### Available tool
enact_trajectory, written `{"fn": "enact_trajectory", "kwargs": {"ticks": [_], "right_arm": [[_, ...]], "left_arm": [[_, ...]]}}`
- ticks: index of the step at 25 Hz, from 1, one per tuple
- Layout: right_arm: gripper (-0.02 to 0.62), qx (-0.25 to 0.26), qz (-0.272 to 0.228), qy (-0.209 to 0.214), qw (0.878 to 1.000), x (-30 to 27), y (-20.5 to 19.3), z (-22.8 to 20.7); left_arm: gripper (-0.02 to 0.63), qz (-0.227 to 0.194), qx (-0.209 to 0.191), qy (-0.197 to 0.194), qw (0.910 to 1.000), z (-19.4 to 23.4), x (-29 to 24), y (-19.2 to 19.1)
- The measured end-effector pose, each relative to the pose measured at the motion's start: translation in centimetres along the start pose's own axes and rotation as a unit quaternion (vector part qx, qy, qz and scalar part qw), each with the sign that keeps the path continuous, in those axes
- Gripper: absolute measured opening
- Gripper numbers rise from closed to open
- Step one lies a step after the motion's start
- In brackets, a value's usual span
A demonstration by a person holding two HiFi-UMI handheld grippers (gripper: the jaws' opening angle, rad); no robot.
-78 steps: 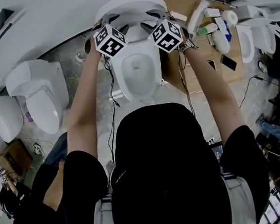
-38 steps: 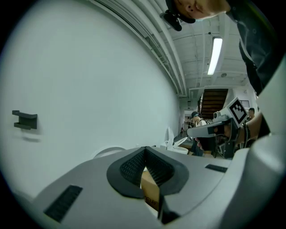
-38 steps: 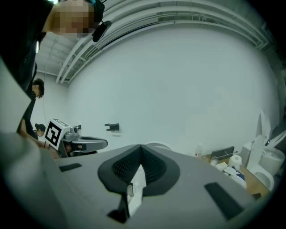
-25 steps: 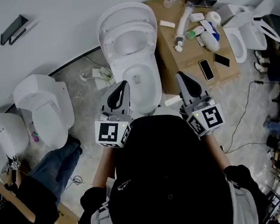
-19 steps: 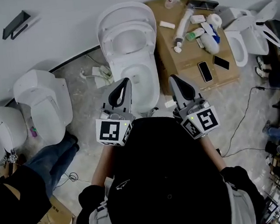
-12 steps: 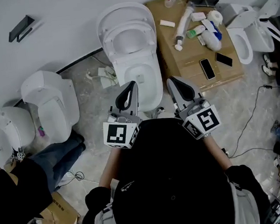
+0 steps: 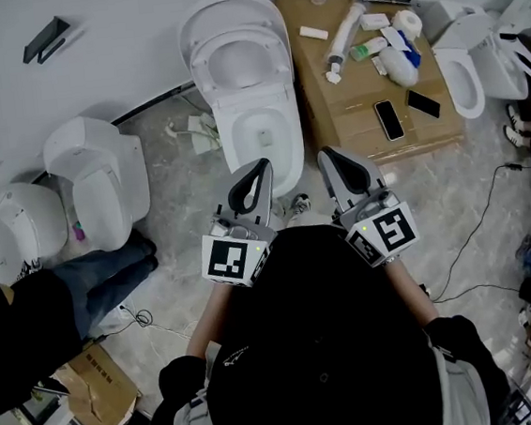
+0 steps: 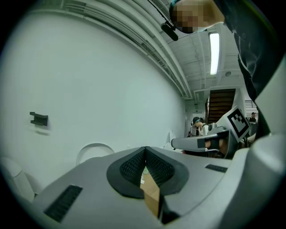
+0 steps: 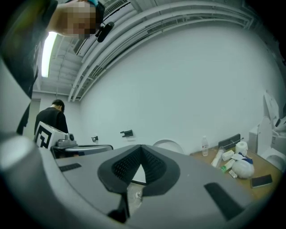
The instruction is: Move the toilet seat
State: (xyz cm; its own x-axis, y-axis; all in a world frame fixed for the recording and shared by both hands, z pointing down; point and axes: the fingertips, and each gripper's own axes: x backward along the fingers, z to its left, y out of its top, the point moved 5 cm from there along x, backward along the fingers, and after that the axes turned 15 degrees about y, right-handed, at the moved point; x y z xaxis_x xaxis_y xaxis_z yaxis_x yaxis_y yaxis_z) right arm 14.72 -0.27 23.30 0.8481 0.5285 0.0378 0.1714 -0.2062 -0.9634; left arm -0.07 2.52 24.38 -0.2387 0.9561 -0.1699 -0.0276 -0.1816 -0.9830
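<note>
The white toilet (image 7: 259,137) stands against the wall in the head view. Its seat ring (image 7: 280,62) and lid (image 7: 225,8) are tipped up toward the wall, and the bowl is uncovered. My left gripper (image 7: 261,165) and right gripper (image 7: 323,153) are held side by side in front of the bowl, apart from it, both shut with nothing between the jaws. The left gripper view shows its shut jaw tips (image 8: 145,148), with the raised lid (image 8: 94,152) far behind. In the right gripper view the shut tips (image 9: 141,146) point at the lid (image 9: 167,145).
A cardboard box (image 7: 368,111) with bottles, a paper roll and two phones stands right of the toilet. Two more toilets (image 7: 97,177) (image 7: 30,217) are on the left, another (image 7: 475,53) on the right. A person in black (image 7: 13,328) crouches at the left. Cables lie on the floor.
Three seconds ago both grippers were up at the raised seat by the wall; they have since drawn back in front of the bowl. Over the last second the left gripper shifted right, closer to the right one.
</note>
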Motion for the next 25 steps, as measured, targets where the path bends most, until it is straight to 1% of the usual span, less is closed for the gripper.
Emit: {"fn": "enact_trajectory", "kwargs": {"ticks": [4,9,11,15,17,20,25], "right_arm": [[0.014,0.004,0.012,0.005,1.0,0.9,-1.0,0.3],[0.014,0.009,-0.006,0.006,1.0,1.3,-0.6,1.4],[0.014,0.016,0.004,0.002,1.0,1.4,-0.8,1.6],[0.014,0.02,-0.002,-0.018,1.0,0.7,-0.5,2.4],[0.014,0.021,0.004,-0.034,0.999,0.1,-0.8,2.8],[0.014,0.022,-0.004,-0.047,0.999,-1.9,-1.0,3.7],[0.014,0.015,0.003,-0.063,0.998,-6.5,-2.0,6.3]], "left_arm": [[0.009,0.005,0.006,0.017,0.9998,-0.3,1.5,-0.7],[0.009,0.007,0.006,0.021,0.9997,0.3,2.4,-1.2],[0.009,-0.001,0.006,0.016,0.9999,0.4,2.3,-0.9],[0.009,-0.016,-0.003,-0.005,0.9998,1.2,2.3,-0.1],[0.009,-0.018,-0.007,-0.017,0.9997,2.2,2.2,-0.1],[0.009,-0.017,-0.007,-0.031,0.9994,4.7,2.3,0.1],[0.009,-0.006,0.005,-0.037,0.9993,10.7,2.9,0.3]]}}
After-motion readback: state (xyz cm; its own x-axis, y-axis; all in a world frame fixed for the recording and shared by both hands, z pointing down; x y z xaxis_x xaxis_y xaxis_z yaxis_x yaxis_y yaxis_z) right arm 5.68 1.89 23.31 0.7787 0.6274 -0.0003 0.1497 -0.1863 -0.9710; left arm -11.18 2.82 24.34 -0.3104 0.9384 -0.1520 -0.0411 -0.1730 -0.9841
